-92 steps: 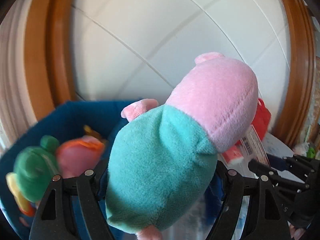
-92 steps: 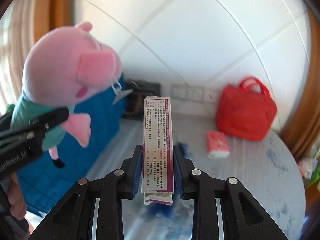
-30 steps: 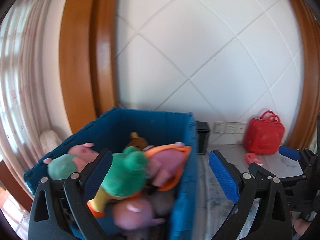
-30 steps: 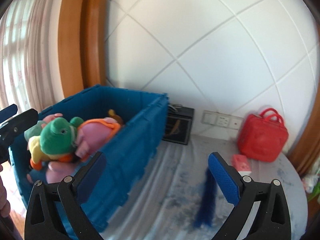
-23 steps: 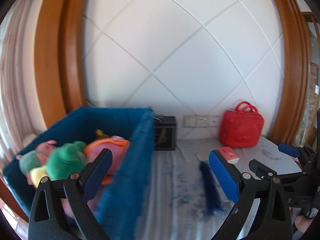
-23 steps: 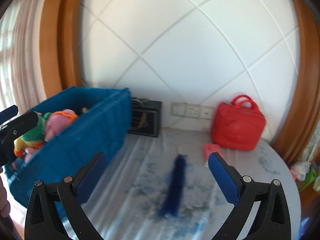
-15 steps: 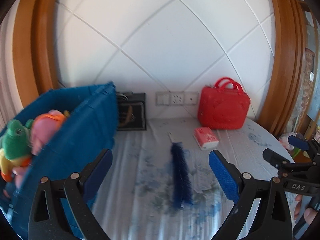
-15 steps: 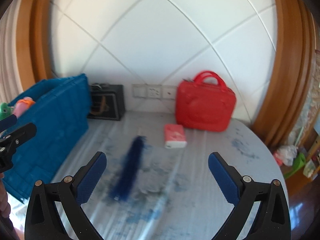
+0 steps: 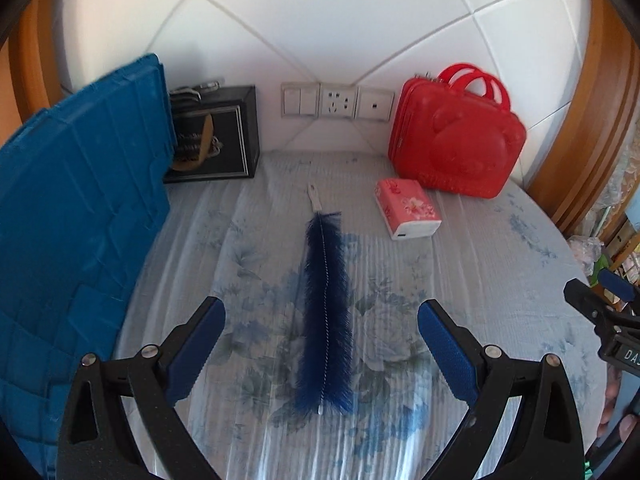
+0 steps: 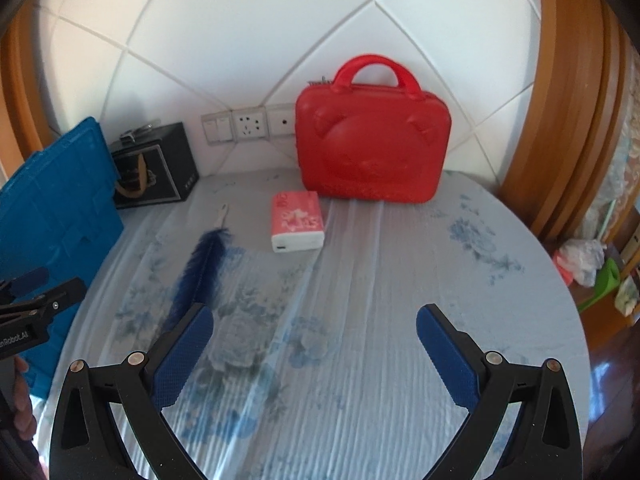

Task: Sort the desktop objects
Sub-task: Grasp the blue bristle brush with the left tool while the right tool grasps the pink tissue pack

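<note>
A dark blue bottle brush point(image 9: 326, 304) with a white handle lies lengthwise in the middle of the flowered tablecloth point(image 9: 480, 272); it also shows as the brush point(image 10: 198, 270) in the right wrist view. My left gripper point(image 9: 320, 328) hangs open above the brush's near end, nothing between its blue pads. A pink tissue pack point(image 9: 406, 209) lies right of the brush, the same pack point(image 10: 296, 222) ahead of my right gripper point(image 10: 314, 330), which is open and empty over bare cloth. The blue bin point(image 9: 76, 220) stands at the left, its inside hidden.
A red bear-faced case point(image 10: 372, 148) stands against the white padded wall behind the tissue pack. A black box point(image 9: 214, 136) with a strap sits beside the bin, under wall sockets point(image 9: 338, 100). The round table's edge point(image 10: 576, 320) falls off at the right, clutter beyond.
Three seconds ago the left gripper held a plush pig and the right a box; both are now open and empty. Both views have swung right from the bin to the table.
</note>
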The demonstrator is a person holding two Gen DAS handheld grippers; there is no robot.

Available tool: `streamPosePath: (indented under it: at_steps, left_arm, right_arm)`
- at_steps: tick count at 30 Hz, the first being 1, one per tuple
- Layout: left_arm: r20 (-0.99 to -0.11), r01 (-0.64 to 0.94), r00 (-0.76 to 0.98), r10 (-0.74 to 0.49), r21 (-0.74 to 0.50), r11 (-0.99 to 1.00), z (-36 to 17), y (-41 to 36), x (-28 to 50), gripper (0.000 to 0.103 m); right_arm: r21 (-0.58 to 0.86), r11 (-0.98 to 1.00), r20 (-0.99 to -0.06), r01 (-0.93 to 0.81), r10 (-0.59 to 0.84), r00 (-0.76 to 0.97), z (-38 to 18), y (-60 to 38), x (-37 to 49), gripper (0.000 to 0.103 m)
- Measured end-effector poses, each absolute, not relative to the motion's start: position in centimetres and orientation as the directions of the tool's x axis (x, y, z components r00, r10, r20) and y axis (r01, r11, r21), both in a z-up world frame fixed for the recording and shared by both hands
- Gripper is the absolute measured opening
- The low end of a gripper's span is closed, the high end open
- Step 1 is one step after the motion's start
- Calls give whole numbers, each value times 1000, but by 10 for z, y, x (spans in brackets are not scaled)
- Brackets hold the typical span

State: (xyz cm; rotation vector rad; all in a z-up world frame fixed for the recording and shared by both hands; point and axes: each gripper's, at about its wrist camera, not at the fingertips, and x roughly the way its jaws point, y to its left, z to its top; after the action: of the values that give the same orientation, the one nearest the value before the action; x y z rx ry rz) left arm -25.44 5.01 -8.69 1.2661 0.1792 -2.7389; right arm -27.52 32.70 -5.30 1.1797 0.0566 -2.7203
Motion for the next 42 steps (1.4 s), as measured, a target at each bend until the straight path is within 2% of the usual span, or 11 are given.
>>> streamPosePath:
  at_steps: [5, 10, 17, 22, 27, 33, 36, 42]
  left_arm:
    - [-807, 137, -588, -56, -31, -990, -133, 45, -302, 98]
    - [-856, 117, -517, -17, -51, -992, -193, 42, -347, 87]
    - [-897, 88, -442, -14, -29, -996, -259, 46, -391, 76]
    - [-890, 80, -455, -35, -1, -997, -277, 46, -401, 61]
    - [-862, 81, -506, -32, -10, -997, -279, 41, -416, 55]
    - [-841, 92, -540, -43, -8, -996, -280, 33, -447, 58]
    - [-833, 118, -549, -67, 3, -993, -282, 29, -455, 74]
    - [-800, 160, -593, -90, -7, -987, -290, 25, -451, 93]
  right_arm:
    - [44, -985, -774, 166, -139, -618, -89, 324, -326, 103]
    - [52, -987, -810, 149, -129, -572, -130, 318, -373, 103]
    - [65, -988, -858, 143, -128, -497, -191, 305, -425, 103]
    - [63, -984, -866, 167, -137, -480, -215, 292, -447, 103]
    - [73, -982, -862, 173, -149, -485, -228, 284, -465, 103]
    - [57, -985, -843, 163, -135, -521, -238, 274, -491, 103]
    - [63, -986, -836, 156, -137, -531, -244, 270, -505, 103]
    - [26, -987, -834, 157, -108, -542, -257, 257, -516, 103]
